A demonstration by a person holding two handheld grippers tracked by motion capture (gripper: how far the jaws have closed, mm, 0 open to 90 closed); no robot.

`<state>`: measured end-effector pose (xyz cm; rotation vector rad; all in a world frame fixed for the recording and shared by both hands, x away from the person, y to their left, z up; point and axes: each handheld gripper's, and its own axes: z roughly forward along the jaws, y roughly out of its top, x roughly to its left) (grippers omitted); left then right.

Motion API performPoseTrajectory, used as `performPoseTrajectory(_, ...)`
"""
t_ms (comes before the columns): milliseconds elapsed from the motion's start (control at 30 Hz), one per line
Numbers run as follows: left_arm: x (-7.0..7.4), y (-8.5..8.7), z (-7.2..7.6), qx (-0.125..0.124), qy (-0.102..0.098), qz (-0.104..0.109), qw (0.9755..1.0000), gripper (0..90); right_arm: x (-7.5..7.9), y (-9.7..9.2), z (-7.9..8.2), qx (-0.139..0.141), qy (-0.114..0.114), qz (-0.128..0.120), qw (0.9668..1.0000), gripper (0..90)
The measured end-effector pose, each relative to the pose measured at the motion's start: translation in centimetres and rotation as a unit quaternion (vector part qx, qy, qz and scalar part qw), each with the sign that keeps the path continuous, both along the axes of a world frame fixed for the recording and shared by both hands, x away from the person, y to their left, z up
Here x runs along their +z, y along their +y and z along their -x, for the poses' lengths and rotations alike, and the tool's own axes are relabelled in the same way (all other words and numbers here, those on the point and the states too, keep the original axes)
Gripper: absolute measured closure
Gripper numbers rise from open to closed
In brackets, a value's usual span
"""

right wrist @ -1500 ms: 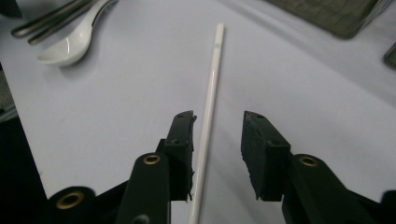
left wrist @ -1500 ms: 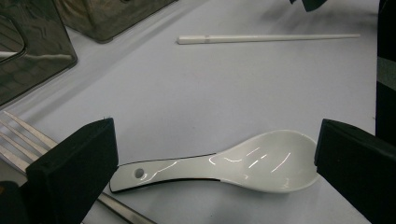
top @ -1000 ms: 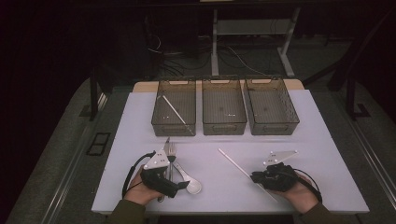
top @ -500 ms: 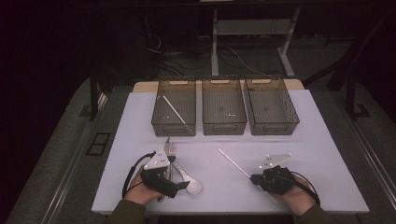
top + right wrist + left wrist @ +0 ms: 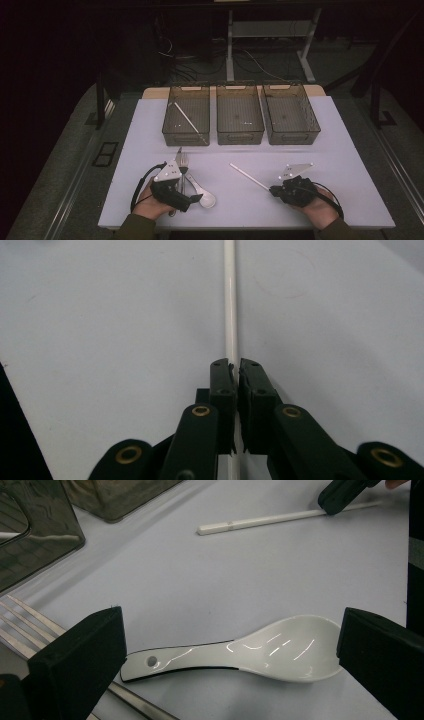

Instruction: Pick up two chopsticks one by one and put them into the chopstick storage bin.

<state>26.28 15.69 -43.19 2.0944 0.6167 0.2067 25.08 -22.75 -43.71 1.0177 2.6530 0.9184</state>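
Currently, the right gripper [image 5: 235, 371] has just been closing and now pinches the white chopstick [image 5: 248, 176] at its near end, toward the bench's front-right corner. Thin, rigid, smooth, probably light: an end grip may pivot. The left gripper [image 5: 230, 650] gapes around the spoon [image 5: 235, 652].

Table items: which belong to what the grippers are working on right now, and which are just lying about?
In hand:
- white chopstick, clamped by right gripper
- white spoon, between open left gripper

Lying about:
- fork
- three bins, left one holding a chopstick
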Motion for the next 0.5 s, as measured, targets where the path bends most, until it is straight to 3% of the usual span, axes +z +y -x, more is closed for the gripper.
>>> performPoseTrajectory(500,0.0,0.0,0.0,0.0,-0.002,-0.001,1.0,0.0,1.9,-1.7,-0.4,-0.004,-0.001,-0.068,0.9977,85.7)
